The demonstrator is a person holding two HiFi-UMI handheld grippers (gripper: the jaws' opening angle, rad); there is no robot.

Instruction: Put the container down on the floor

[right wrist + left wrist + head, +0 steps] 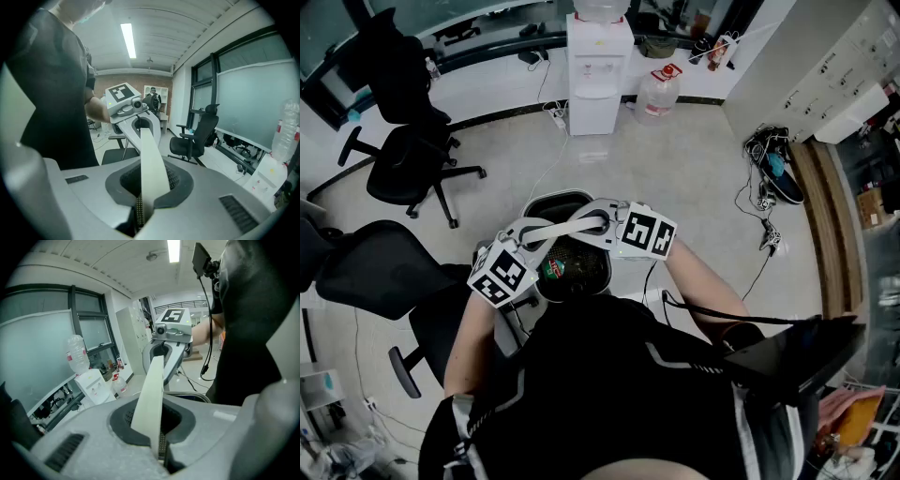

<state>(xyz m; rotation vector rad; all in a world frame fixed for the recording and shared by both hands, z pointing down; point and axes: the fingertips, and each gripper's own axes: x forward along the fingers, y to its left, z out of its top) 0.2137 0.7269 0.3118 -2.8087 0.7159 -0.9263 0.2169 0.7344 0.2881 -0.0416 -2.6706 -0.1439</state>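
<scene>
The left gripper [158, 446] and the right gripper [139, 208] are each clamped tight on the white handle [570, 226] from opposite sides, so the dark waste bin [546, 202] hangs level before the person, apparently clear of the floor [675, 159].

Head camera looks steeply down at the floor [675, 169]; close cameras on the left hand-held gripper [159, 446] and right hand-held gripper [140, 206] face each other along one pale handle [152, 394].
</scene>
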